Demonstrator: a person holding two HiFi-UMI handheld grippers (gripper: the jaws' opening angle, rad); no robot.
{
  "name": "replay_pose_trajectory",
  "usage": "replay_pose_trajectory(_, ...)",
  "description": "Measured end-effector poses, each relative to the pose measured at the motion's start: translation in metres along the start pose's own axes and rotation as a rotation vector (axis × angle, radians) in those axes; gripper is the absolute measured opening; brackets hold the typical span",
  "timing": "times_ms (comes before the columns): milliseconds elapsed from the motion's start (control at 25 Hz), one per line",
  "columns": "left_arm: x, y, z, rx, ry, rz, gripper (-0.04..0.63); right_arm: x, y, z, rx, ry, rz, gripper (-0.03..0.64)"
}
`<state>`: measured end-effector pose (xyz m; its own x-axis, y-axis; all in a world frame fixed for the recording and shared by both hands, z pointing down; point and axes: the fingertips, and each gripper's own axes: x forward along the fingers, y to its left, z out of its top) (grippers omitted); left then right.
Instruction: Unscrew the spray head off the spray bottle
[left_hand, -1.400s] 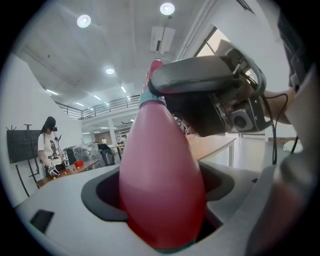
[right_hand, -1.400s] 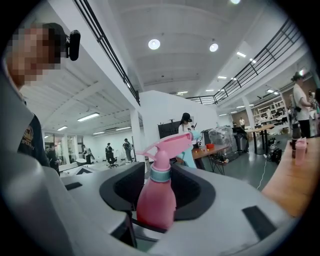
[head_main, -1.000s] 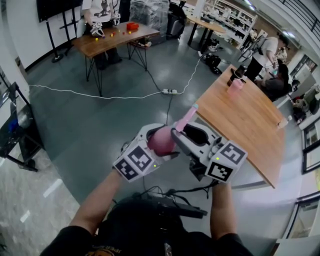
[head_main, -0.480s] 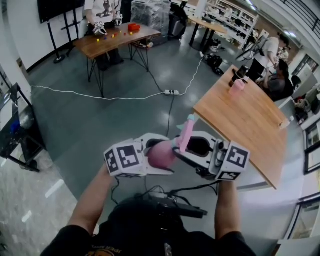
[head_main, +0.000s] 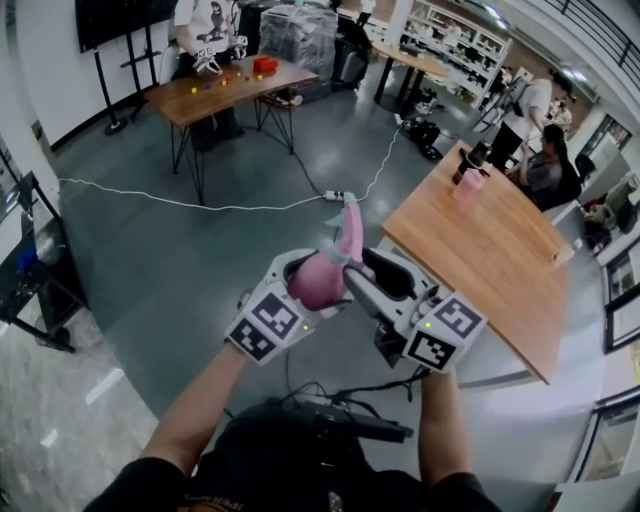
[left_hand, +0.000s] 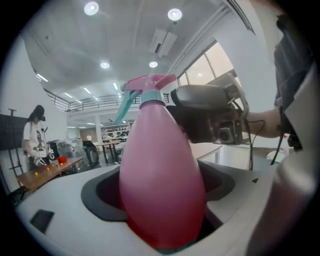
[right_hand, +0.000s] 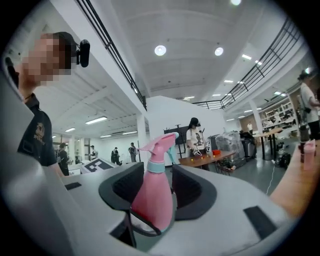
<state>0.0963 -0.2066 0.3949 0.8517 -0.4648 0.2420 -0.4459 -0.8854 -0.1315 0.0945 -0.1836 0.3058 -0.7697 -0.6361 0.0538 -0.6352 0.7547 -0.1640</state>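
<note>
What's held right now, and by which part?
The left gripper clamps the pink spray bottle by its wide lower body. The right gripper has just been opening its jaws; the bottle stands between them, apparently unclamped.

Overhead head view — close gripper views (bottle (head_main: 318, 280) shared)

No word, number or brand can be read anywhere. The left marker cube (head_main: 266, 325) and the right marker cube (head_main: 446, 331) bear only black-and-white square codes, no letters. A small print on the person's dark shirt (right_hand: 38, 136) is too blurred to read.
</note>
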Motion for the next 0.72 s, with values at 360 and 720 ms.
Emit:
replay_pose_trajectory(360,0.014,0.018,-0.004,0.067,0.073,0.199,0.426,0.018,-0.013,0.006,0.055,0.020,-0.142,0.173)
replay_pose_trajectory(720,0.015,0.005,-0.009,0.098,0.101,0.129,0.426,0.015,-0.014,0.000,0.006,0.045,-0.142,0.137)
